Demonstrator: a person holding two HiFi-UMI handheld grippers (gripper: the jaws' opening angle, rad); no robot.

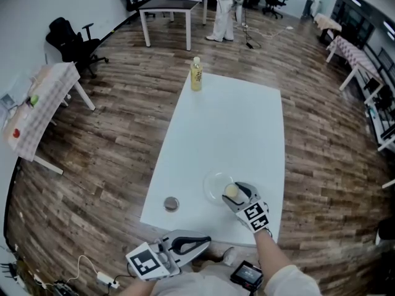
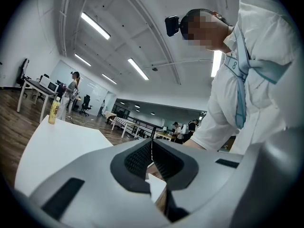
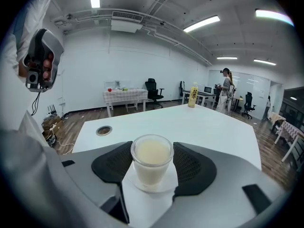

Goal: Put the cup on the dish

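A small clear cup (image 3: 152,156) of cream-coloured liquid stands between the two dark pads of my right gripper (image 3: 152,167), which is shut on it. Under the cup lies a clear round dish (image 3: 166,182), and the cup's base seems to rest on it. In the head view the cup (image 1: 231,191) and right gripper (image 1: 234,195) are at the near right of the white table (image 1: 228,122), over the dish (image 1: 213,182). My left gripper (image 1: 205,243) hangs off the table's near edge, close to the person's body. Its jaws (image 2: 152,148) are pressed together with nothing between them.
A yellow bottle (image 1: 196,74) stands at the table's far end. A round cable hole (image 1: 171,203) sits near the front left corner. Other tables, office chairs and a standing person (image 1: 223,11) are on the wooden floor beyond.
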